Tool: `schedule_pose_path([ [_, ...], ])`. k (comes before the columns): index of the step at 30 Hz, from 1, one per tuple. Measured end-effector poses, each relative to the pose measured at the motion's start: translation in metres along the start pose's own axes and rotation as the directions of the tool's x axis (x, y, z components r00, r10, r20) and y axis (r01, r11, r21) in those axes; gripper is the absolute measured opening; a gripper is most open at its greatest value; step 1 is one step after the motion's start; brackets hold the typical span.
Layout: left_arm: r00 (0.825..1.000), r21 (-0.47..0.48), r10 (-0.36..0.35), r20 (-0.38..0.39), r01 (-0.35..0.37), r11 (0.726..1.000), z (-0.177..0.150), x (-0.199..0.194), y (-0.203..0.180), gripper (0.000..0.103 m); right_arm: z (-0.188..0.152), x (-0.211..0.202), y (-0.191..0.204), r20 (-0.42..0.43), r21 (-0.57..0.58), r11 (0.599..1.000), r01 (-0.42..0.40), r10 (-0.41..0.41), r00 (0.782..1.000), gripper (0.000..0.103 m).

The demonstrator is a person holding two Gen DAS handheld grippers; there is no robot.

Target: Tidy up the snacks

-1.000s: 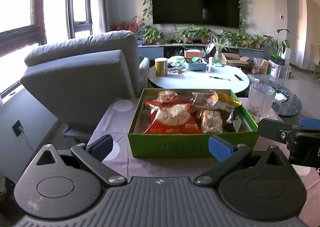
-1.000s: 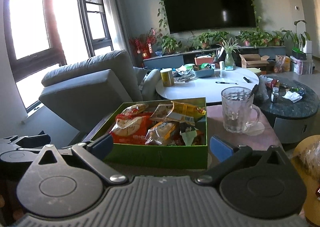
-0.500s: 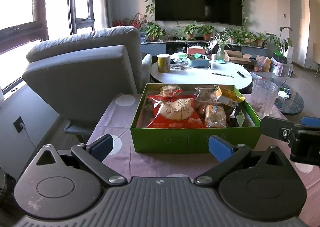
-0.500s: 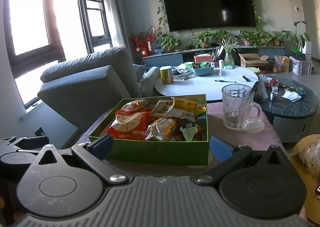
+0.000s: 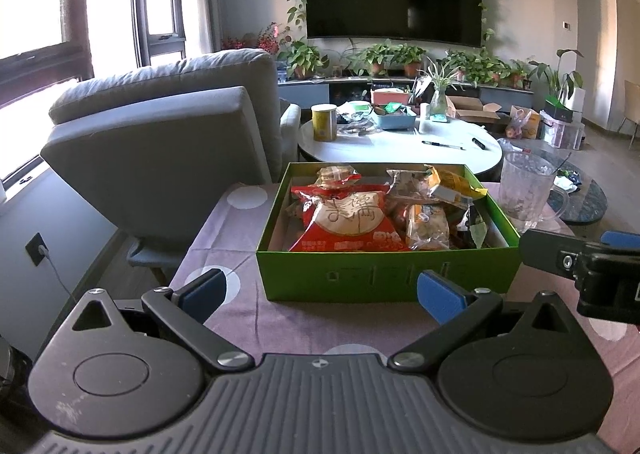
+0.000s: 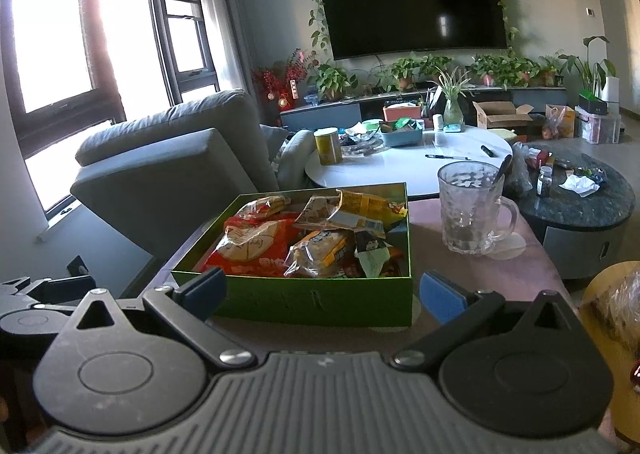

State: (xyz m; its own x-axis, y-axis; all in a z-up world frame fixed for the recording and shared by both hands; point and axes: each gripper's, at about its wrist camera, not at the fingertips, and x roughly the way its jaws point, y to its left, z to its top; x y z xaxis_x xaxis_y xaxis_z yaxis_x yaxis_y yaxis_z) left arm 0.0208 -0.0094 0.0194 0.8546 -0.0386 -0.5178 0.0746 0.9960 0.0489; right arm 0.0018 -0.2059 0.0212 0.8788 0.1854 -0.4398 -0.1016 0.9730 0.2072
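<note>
Left tool [image 5: 320, 288] and right tool [image 6: 322, 290], both wide and empty, sit near the worktop's [image 5: 240, 254] front edge, facing the green box [image 5: 384, 274] of snacks [image 5: 344, 218].

Snack packets [image 5: 352, 214] in box [image 5: 384, 274], mug [image 6: 468, 210] right, perhaps touching

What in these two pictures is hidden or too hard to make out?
- Lower snacks in the green box: both views, covered by the red bag and other packets on top.
- Print on the packets: too small and crumpled to read.
- Bagged thing on the wooden surface: right wrist view, cut off by the right edge.
- Right gripper: left wrist view, only partly in frame.
- Mug contents: blurred by patterned glass.
</note>
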Motion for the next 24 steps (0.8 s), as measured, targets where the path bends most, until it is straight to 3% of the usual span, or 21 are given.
schedule_pose_path([
  [24,1.0,0.005,0.004,0.002,-0.004,1.0,0.0003,-0.0001,-0.0023,0.103,-0.0013,-0.0011,-0.0014,-0.003,0.005,1.0,0.006,-0.006,1.0,0.08],
])
